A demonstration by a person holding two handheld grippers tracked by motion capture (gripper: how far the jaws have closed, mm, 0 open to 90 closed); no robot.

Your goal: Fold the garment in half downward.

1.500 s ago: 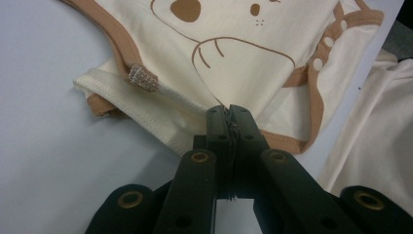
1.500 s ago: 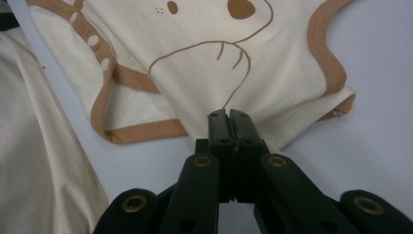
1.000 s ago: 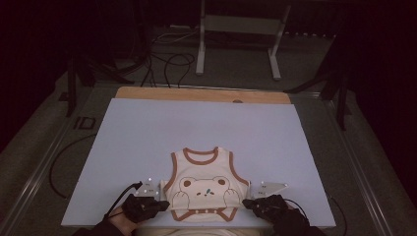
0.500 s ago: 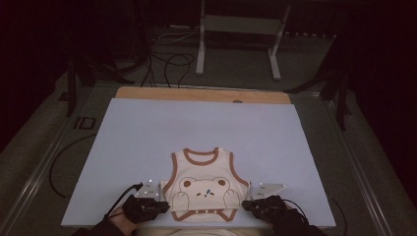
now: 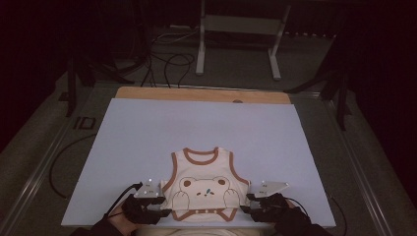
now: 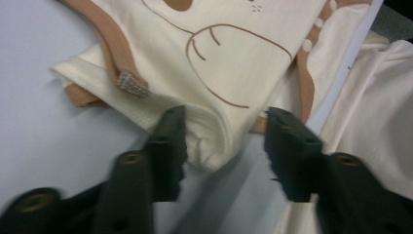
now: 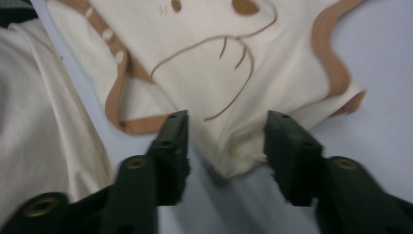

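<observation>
Cream sleeveless baby vest [image 5: 205, 189] with brown trim and a bear print lies flat at the near edge of the pale blue table sheet [image 5: 147, 132], at about 6 o'clock on the sheet in the high view. Long axis runs 12–6: neckline toward 12 o'clock, hem toward the person, with the bottom part apparently folded up over the front. Left gripper [image 5: 156, 209] sits at the vest's 8 o'clock corner, right gripper [image 5: 251, 207] at its 4 o'clock corner, each touching or just beside the cloth; both arms are about equally near, one per side. In the left gripper view, a bunched fold of the vest [image 6: 209, 146] lies between the jaws of the left gripper [image 6: 225, 141], which stand spread; cloth sits in the gap but is not pinched. The right gripper view is the mirror case: a folded corner [image 7: 238, 146] lies from the centre across to the 3 o'clock jaw of the right gripper [image 7: 226, 139], jaws likewise spread, not yet closed on it. Judgement: the next move turns on each corner lying dead ahead, at 12 o'clock from its gripper, so closing in place should catch the fold. Loose cream fabric [image 6: 370, 112] at the table edge is probably the person's clothing; risk of catching it is low.
</observation>
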